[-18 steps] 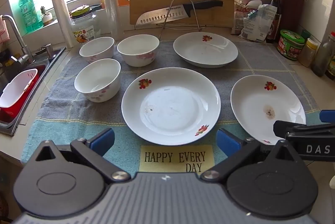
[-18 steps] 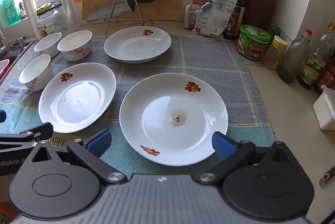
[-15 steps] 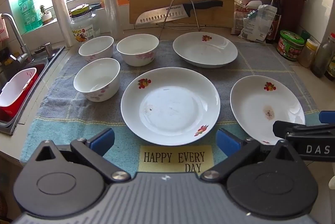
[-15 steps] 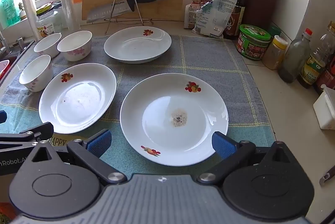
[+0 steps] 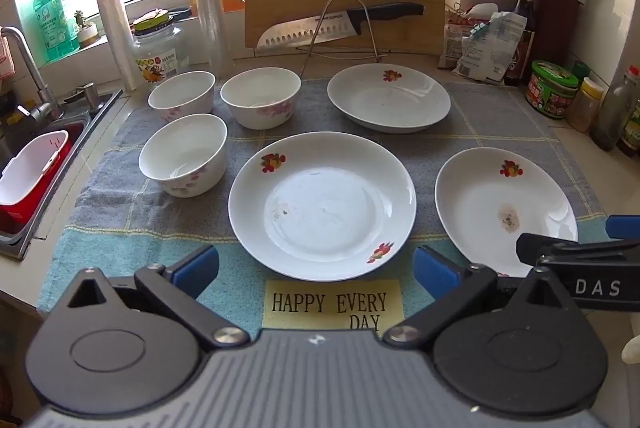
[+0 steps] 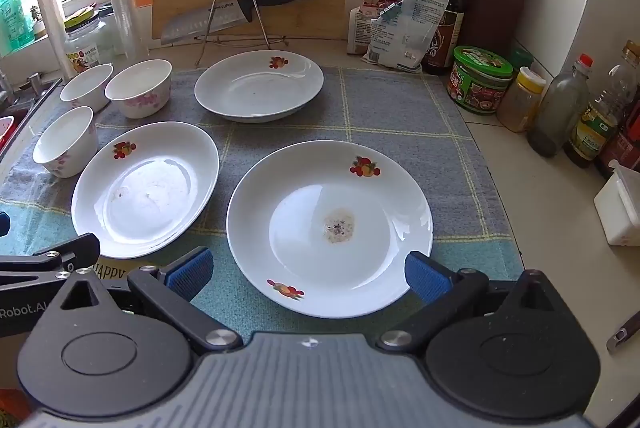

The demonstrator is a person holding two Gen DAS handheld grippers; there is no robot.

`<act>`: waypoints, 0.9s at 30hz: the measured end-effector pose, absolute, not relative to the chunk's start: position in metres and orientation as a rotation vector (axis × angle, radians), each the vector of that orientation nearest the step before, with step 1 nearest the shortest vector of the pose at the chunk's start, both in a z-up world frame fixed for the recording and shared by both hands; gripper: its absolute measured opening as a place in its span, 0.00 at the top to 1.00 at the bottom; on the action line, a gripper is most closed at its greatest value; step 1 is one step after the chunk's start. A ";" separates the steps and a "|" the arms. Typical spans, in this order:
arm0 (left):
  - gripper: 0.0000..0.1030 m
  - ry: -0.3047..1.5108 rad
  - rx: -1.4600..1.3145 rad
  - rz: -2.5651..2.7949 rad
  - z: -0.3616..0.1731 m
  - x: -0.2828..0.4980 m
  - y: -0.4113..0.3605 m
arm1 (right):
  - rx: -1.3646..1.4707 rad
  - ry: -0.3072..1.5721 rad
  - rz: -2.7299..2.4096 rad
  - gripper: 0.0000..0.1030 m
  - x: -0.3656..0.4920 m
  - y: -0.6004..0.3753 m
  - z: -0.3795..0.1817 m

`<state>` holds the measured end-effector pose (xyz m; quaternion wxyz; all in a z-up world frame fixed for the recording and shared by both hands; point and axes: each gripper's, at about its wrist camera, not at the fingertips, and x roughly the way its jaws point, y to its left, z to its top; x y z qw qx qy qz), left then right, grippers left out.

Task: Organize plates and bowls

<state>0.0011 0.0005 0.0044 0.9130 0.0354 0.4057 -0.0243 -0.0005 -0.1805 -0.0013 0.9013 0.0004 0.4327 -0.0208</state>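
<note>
Starting at the left, three white bowls sat in a cluster on the grey towel (image 5: 500,116): the near bowl (image 5: 183,154) closest to the sink (image 5: 24,164), the far-left bowl (image 5: 182,100) and far-right bowl (image 5: 261,102) side by side behind it. Next over was the middle plate (image 5: 322,206), with the left gripper (image 5: 316,270) hovering just short of its near rim, fingers spread wide, gripping nothing. Behind that sat the far plate (image 5: 389,102), in front of the knife (image 5: 340,24) on its wire stand. Furthest right, the stained plate (image 6: 330,228) lay between the right gripper's (image 6: 306,274) fingers, which were also spread apart and empty; can't tell if the right fingertip touched the rim.
</note>
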 end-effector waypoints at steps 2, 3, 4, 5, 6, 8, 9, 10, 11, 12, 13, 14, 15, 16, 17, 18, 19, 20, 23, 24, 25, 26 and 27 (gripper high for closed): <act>0.01 0.835 0.073 -0.050 0.005 0.001 0.000 | -0.001 0.897 -0.044 0.00 0.000 -0.180 -0.001; 0.01 0.836 0.072 -0.050 0.005 0.001 0.000 | -0.001 0.896 -0.043 0.00 0.000 -0.181 -0.001; 0.01 0.835 0.071 -0.050 0.006 0.001 0.000 | -0.001 0.896 -0.044 0.00 0.000 -0.181 -0.001; 0.01 0.833 0.069 -0.051 0.006 0.001 0.001 | -0.002 0.895 -0.045 0.00 -0.001 -0.181 0.000; 0.01 0.833 0.067 -0.052 0.007 0.000 0.001 | -0.002 0.894 -0.045 0.00 -0.001 -0.181 0.000; 0.01 0.832 0.064 -0.052 0.007 0.000 0.001 | -0.003 0.895 -0.046 0.00 -0.001 -0.180 0.000; 0.01 0.831 0.064 -0.052 0.007 0.000 0.001 | -0.004 0.895 -0.047 0.00 -0.001 -0.180 0.001; 0.01 0.831 0.063 -0.051 0.008 0.000 0.001 | -0.005 0.895 -0.047 0.00 -0.002 -0.180 0.001; 0.01 0.832 0.062 -0.052 0.008 0.000 0.001 | -0.006 0.896 -0.048 0.00 -0.002 -0.179 0.001; 0.01 0.832 0.061 -0.053 0.008 0.000 0.002 | -0.006 0.895 -0.048 0.00 -0.002 -0.179 0.001; 0.01 0.831 0.061 -0.053 0.008 0.000 0.002 | -0.005 0.894 -0.048 0.00 -0.002 -0.179 0.002; 0.01 0.831 0.061 -0.052 0.009 0.000 0.002 | -0.005 0.895 -0.048 0.00 -0.002 -0.179 0.002; 0.01 0.829 0.061 -0.052 0.009 -0.001 0.002 | -0.006 0.895 -0.048 0.00 -0.002 -0.179 0.002; 0.01 0.828 0.061 -0.052 0.009 -0.001 0.002 | -0.006 0.893 -0.050 0.00 -0.002 -0.178 0.002; 0.01 0.827 0.061 -0.052 0.009 -0.001 0.001 | -0.007 0.892 -0.051 0.00 -0.003 -0.178 0.002; 0.01 0.828 0.060 -0.052 0.009 -0.001 0.001 | -0.008 0.892 -0.051 0.00 -0.003 -0.178 0.003; 0.01 0.828 0.059 -0.051 0.010 -0.001 0.001 | -0.008 0.891 -0.052 0.00 -0.003 -0.177 0.003; 0.01 0.827 0.059 -0.052 0.010 -0.001 0.001 | -0.008 0.891 -0.052 0.00 -0.003 -0.177 0.003; 0.01 0.825 0.057 -0.052 0.011 -0.001 0.001 | -0.008 0.890 -0.052 0.00 -0.004 -0.177 0.004; 0.01 0.825 0.057 -0.051 0.012 -0.001 0.001 | -0.009 0.889 -0.052 0.00 -0.004 -0.177 0.004; 0.01 0.825 0.058 -0.051 0.011 -0.002 0.001 | -0.010 0.888 -0.052 0.00 -0.004 -0.177 0.004; 0.01 0.824 0.058 -0.050 0.012 -0.002 0.000 | -0.010 0.888 -0.054 0.00 -0.004 -0.177 0.004; 0.01 0.822 0.059 -0.050 0.012 -0.002 0.001 | -0.011 0.887 -0.053 0.00 -0.005 -0.177 0.004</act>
